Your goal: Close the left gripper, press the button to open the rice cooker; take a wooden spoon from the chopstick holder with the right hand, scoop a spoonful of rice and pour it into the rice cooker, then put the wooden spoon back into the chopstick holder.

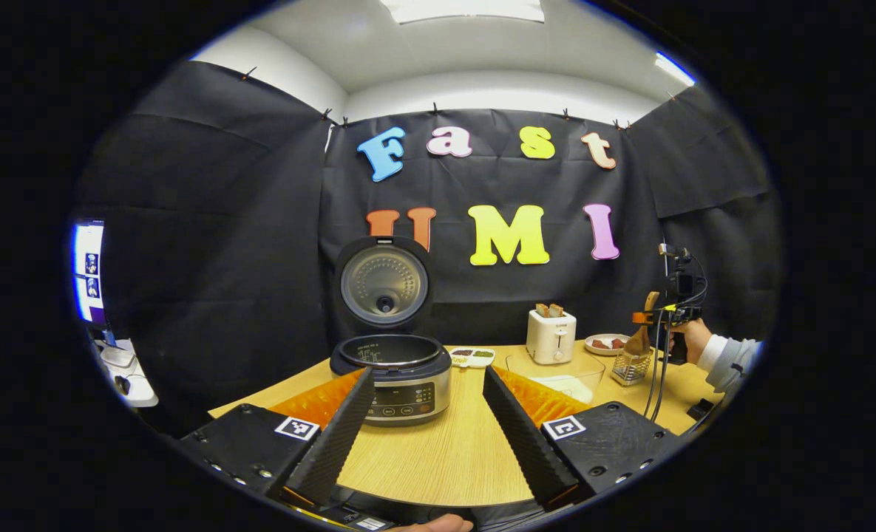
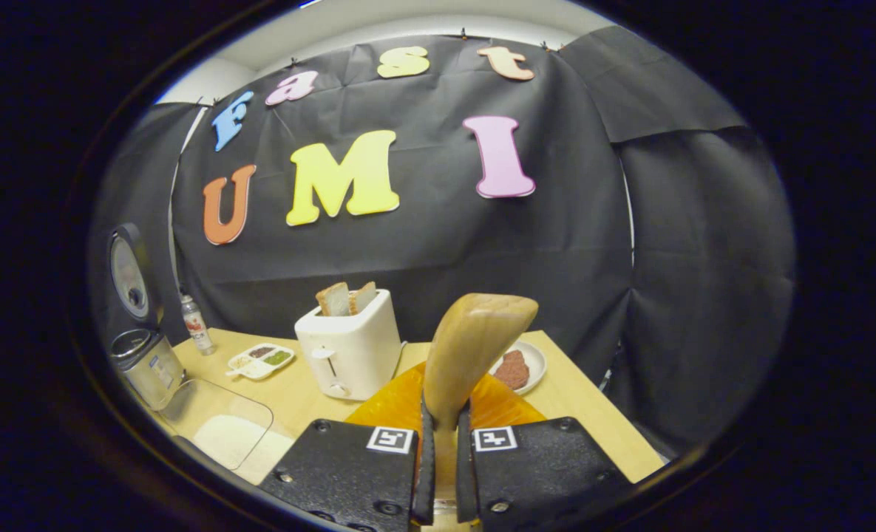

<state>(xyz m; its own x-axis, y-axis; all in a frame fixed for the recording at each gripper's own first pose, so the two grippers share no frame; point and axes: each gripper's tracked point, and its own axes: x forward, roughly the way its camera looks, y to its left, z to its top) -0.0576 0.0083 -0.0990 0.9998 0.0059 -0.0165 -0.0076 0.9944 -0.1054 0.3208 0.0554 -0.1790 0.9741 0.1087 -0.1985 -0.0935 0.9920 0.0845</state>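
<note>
The rice cooker (image 1: 393, 373) stands with its lid (image 1: 384, 284) raised and the inner pot showing. My left gripper (image 1: 429, 373) is open in front of it, fingers wide apart and holding nothing. At the far right a hand holds my right gripper (image 1: 661, 318) on the wooden spoon (image 1: 639, 340), which stands upright at the wire chopstick holder (image 1: 631, 367). In the right gripper view my right gripper (image 2: 441, 414) is shut on the wooden spoon (image 2: 474, 347), whose rounded end rises above the fingers. The glass container of rice (image 1: 559, 378) sits between cooker and holder.
A white toaster (image 1: 551, 336) with bread stands behind the rice container (image 2: 219, 425). A sauce tray (image 1: 471, 357), a plate of meat (image 2: 519, 366) and a small bottle (image 2: 195, 325) sit along the table's back. The cooker (image 2: 146, 366) is far left. Cables hang from the right gripper.
</note>
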